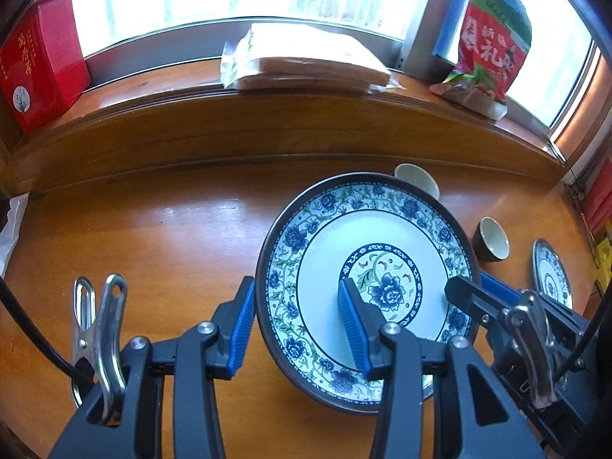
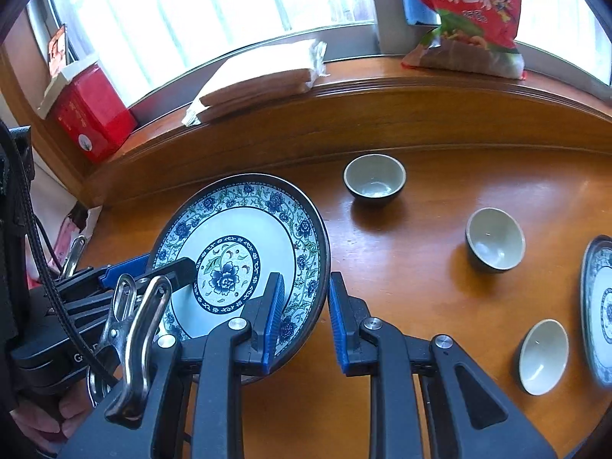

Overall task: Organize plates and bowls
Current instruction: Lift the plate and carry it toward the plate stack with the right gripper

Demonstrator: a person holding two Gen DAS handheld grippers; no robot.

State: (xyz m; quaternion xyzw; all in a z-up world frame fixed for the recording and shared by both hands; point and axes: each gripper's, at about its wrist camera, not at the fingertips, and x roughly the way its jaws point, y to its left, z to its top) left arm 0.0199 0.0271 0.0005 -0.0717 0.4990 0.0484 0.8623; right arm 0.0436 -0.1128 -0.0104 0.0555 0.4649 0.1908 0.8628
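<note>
Nearest the lens, the left gripper is part open with its blue pads either side of the near-left rim of a blue floral plate, one pad under it and one on its face; the right gripper clamps narrowly on the opposite rim. The plate hangs tilted above the wooden table; its near edge is cut off behind the gripper bodies, and being round it has no long axis. A steel clip sits on each gripper. Beyond stand three small dark bowls, the nearest tipped on its side, and a second floral plate is cropped by the frame edge. Farther, the sill carries a red box, a wrapped flat bundle and a snack bag, its print blurred
</note>
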